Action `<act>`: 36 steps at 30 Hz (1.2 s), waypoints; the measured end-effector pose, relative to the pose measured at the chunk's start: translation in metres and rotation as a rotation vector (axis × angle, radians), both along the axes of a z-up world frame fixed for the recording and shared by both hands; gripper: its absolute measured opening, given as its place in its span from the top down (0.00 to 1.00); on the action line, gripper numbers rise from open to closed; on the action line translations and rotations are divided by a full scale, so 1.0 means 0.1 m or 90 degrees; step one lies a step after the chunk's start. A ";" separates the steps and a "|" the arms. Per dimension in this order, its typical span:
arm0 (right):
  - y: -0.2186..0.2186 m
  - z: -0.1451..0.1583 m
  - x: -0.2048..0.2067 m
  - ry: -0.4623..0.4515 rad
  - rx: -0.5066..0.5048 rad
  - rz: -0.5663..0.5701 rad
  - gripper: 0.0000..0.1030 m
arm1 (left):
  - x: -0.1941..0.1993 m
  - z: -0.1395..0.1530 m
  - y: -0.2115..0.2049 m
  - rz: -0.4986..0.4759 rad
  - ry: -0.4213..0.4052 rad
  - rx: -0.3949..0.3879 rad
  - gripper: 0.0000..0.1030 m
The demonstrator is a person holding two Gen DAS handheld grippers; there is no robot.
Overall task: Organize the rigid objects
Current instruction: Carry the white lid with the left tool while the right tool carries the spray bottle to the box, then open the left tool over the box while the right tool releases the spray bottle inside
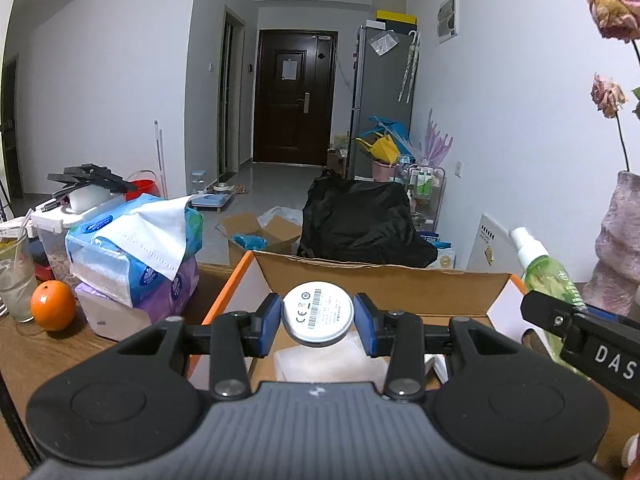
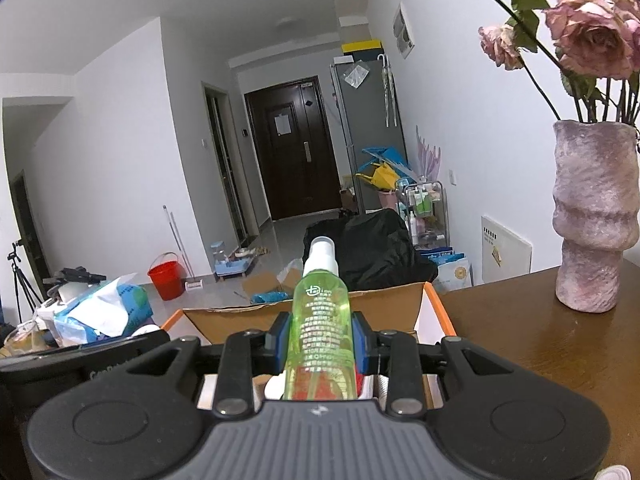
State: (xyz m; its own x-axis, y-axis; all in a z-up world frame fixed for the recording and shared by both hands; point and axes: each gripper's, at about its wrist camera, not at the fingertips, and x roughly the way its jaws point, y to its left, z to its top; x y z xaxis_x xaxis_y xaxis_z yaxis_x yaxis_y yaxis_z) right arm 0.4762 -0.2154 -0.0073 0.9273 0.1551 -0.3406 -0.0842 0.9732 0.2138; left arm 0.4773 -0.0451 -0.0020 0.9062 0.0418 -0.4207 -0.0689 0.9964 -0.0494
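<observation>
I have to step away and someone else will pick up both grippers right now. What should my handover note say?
Left gripper: shut on the round white device, held above the open cardboard box.
Right gripper: shut on the green spray bottle, also over the box.
Done: both items picked up; the box already holds a few things.
Left: set both items down in the box and release.

Left wrist view: I look along its fingers, slightly downward, close over the cardboard box (image 1: 380, 276).
Right wrist view: same heading, close above that box (image 2: 308, 312).
Shared: box, dark door (image 1: 295, 96), vase (image 2: 592, 216) to my right.
</observation>
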 end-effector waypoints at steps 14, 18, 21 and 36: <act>0.00 -0.06 0.30 0.051 -0.030 0.015 0.71 | 0.26 -0.14 -0.03 0.009 0.021 0.028 0.60; 0.00 -0.08 0.34 0.074 -0.034 0.016 0.71 | 0.31 -0.17 0.01 0.004 0.041 0.023 0.50; -0.01 -0.08 0.36 0.083 -0.039 0.009 0.69 | 0.30 -0.18 0.03 0.015 0.039 0.028 0.11; -0.07 -0.04 0.28 0.061 -0.052 -0.024 0.00 | 0.25 -0.16 0.04 0.039 0.031 0.043 0.00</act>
State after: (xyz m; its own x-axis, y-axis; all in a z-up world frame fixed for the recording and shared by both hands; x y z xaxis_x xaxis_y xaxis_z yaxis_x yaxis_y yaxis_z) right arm 0.5046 -0.2221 -0.0110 0.8942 0.0893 -0.4386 -0.0307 0.9898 0.1391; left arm 0.5025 -0.0411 -0.0180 0.8797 0.1261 -0.4585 -0.1306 0.9912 0.0220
